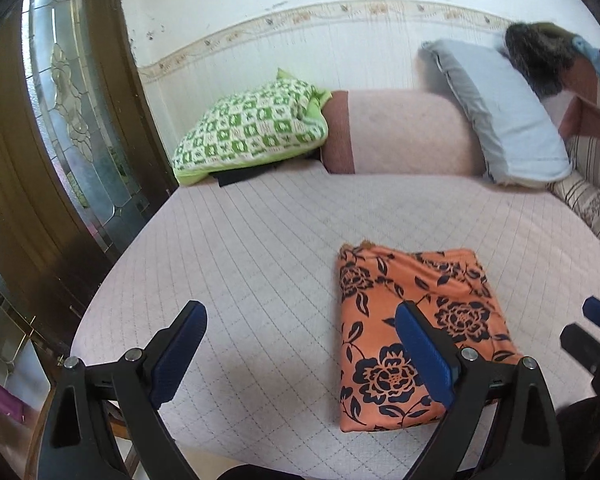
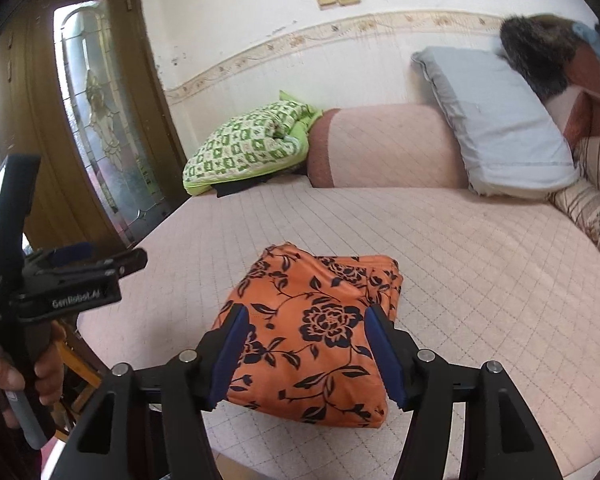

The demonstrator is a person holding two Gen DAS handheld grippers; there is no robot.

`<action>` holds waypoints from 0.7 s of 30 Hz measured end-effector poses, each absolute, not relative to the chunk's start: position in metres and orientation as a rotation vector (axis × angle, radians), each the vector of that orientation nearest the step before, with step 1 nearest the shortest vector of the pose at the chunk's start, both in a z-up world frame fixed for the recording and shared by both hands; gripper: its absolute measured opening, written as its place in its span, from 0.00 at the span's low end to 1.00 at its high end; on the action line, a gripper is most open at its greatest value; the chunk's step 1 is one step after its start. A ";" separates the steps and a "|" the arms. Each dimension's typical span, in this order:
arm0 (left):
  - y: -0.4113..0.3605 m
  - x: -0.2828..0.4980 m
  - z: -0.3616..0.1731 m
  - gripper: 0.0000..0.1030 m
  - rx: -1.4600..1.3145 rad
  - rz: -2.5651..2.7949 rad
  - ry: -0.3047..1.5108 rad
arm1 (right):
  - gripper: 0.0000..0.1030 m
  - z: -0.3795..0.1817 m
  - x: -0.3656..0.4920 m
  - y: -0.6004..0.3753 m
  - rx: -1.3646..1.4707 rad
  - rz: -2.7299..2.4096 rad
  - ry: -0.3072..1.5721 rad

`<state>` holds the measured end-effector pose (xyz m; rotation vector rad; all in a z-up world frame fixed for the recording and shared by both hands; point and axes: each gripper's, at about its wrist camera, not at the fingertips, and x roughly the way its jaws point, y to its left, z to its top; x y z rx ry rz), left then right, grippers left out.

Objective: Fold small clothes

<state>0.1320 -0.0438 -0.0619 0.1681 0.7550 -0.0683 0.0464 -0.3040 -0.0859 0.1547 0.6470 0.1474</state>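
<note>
An orange garment with black flowers (image 1: 416, 332) lies folded into a compact rectangle on the pink quilted bed (image 1: 260, 264). My left gripper (image 1: 300, 332) is open and empty above the bed, left of the garment; its right finger overlaps the garment's near edge. In the right wrist view the garment (image 2: 320, 340) sits straight ahead. My right gripper (image 2: 306, 336) is open and empty, its fingers spread either side of the garment's near part, above it. The left gripper (image 2: 80, 276) shows at the left, held in a hand.
A green-and-white checked pillow (image 1: 252, 132), a pink bolster (image 1: 400, 136) and a grey-blue pillow (image 1: 504, 116) lie along the wall at the bed's far side. A striped cushion (image 1: 596, 188) is at the right. A wooden door with glass (image 1: 72, 120) stands left.
</note>
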 end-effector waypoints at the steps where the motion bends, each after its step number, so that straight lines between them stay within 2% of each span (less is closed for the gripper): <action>1: -0.041 0.130 -0.057 0.93 0.156 -0.072 0.748 | 0.62 -0.084 0.045 -0.301 0.147 0.149 0.640; 21: -0.024 0.112 -0.034 0.93 0.123 -0.104 0.663 | 0.62 -0.078 0.038 -0.264 0.053 0.186 0.633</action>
